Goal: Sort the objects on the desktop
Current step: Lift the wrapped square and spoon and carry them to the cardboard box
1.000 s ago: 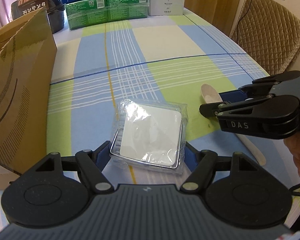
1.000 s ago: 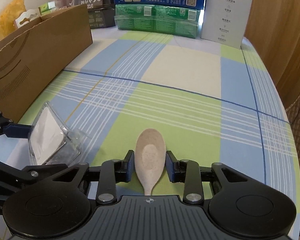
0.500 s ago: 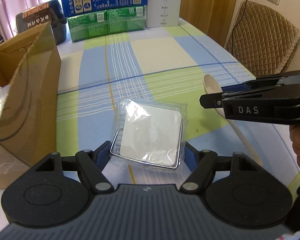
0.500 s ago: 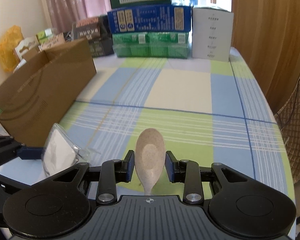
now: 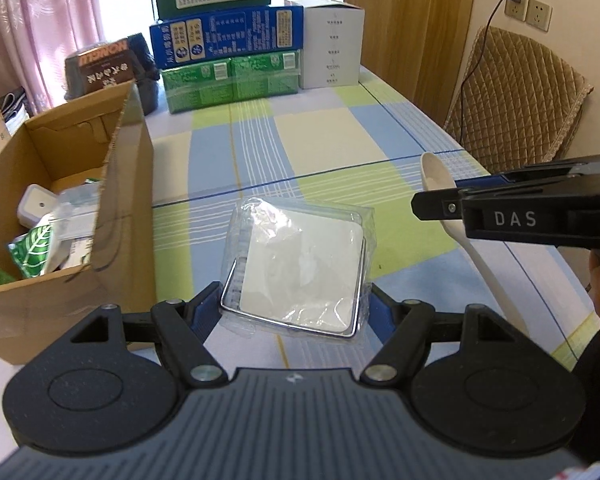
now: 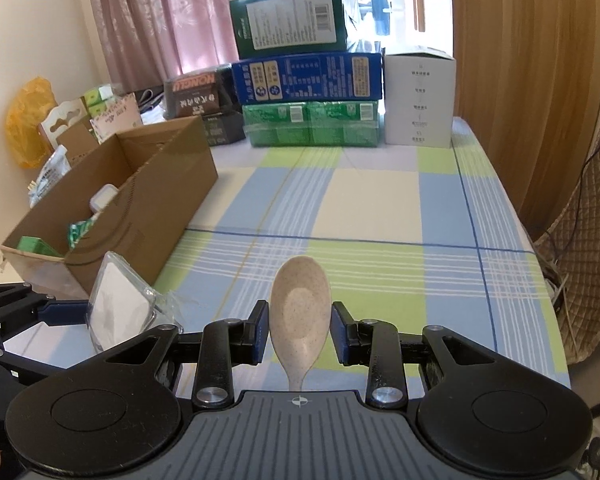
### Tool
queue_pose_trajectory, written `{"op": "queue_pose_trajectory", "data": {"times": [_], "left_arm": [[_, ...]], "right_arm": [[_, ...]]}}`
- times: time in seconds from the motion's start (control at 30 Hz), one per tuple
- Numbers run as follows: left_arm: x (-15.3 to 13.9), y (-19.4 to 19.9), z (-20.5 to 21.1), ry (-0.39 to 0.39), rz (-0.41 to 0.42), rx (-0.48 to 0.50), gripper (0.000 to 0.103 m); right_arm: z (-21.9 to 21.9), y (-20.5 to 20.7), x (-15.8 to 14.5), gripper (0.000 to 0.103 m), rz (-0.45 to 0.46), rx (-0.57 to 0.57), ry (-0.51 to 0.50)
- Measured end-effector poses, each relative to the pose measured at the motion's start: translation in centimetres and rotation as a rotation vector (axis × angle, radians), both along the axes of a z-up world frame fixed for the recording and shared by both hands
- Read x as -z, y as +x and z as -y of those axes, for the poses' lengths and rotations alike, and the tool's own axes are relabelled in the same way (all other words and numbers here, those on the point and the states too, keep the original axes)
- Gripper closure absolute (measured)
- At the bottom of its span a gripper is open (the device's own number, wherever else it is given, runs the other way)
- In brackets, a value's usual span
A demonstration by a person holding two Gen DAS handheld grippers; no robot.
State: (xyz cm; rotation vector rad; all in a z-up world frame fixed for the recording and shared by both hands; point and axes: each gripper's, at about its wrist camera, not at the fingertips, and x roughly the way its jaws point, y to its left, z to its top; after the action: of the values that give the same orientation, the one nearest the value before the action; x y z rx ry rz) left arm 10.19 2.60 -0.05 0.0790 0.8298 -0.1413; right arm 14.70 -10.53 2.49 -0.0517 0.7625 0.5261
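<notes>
left gripper (image 5: 296, 306) fingers clamped on wrapped white square packet (image 5: 300, 264), clear of table (image 5: 340, 140) | right gripper (image 6: 299, 334) fingers pinching spoon (image 6: 300, 308) by neck | cardboard box (image 5: 128, 208) beside, likely destination

Sitting around the one open cardboard box (image 6: 140, 196): one beige spoon (image 6: 300, 316), one plastic-wrapped white square packet (image 5: 300, 268), two grippers. Standing beyond the box: two green packs (image 6: 312, 124), one blue carton (image 6: 308, 78), one dark green carton (image 6: 292, 20), one white carton (image 6: 420, 100).
</notes>
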Motion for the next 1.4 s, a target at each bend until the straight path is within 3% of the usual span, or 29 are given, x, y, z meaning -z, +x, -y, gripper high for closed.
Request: {"op": "queue_pose_trajectory", "data": {"times": [0.53,1.4], "left_arm": [[-4.2,-4.9,-2.6,0.002,0.065,-0.040,0.033],[-8.8,-8.8,-15.1,0.048,0.122,-0.219,0.033]], "right_arm": [[-2.4,-4.3,-3.9,0.073,0.035,-0.053,0.041],[-15.4,-6.7,-8.2,0.073,0.072,-0.258,0.101]]}}
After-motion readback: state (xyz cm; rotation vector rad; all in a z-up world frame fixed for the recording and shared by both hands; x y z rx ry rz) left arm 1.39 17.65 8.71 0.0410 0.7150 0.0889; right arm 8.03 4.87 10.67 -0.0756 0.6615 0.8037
